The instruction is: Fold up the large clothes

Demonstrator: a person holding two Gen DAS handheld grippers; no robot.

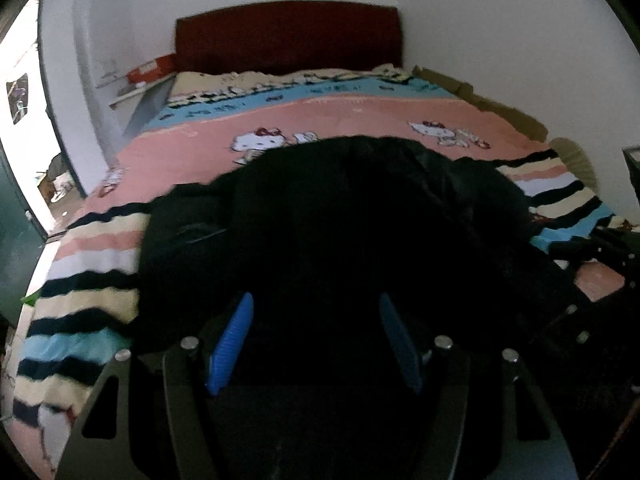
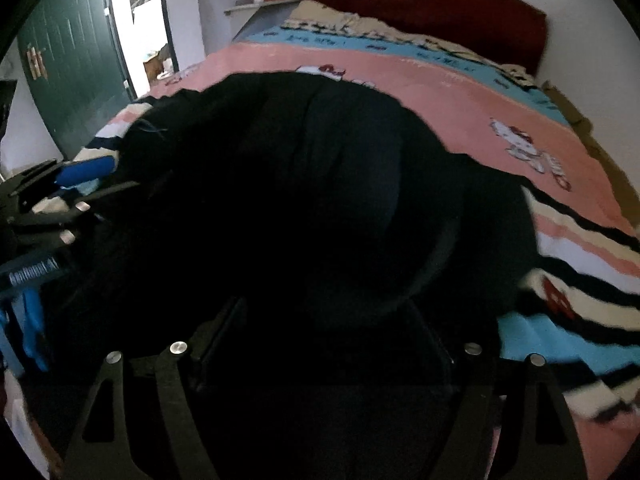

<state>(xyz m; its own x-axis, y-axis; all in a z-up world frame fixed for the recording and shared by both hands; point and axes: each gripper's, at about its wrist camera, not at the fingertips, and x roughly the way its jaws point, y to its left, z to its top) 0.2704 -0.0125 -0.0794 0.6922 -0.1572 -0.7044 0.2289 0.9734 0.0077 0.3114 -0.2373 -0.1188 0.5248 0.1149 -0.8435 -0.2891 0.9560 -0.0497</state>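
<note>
A large black garment [image 1: 340, 216] lies bunched on the near half of the bed, over the striped part of the bedspread [image 1: 96, 280]. My left gripper [image 1: 316, 308] is open just above the garment's near edge, blue pads [image 1: 234, 336] apart, nothing between them. In the right wrist view the same garment [image 2: 320, 184] fills the middle. My right gripper [image 2: 332, 320] hovers over it with fingers spread wide; the dark fingers [image 2: 218, 332] blend into the cloth. The left gripper shows at the left edge of the right wrist view [image 2: 80, 172].
The bed has a pink cartoon-cat bedspread [image 1: 360, 120] and a dark red headboard [image 1: 288, 36] against a white wall. A shelf with a red box [image 1: 150, 70] stands at the bed's left. A green door [image 2: 72, 60] and bright doorway are on the left.
</note>
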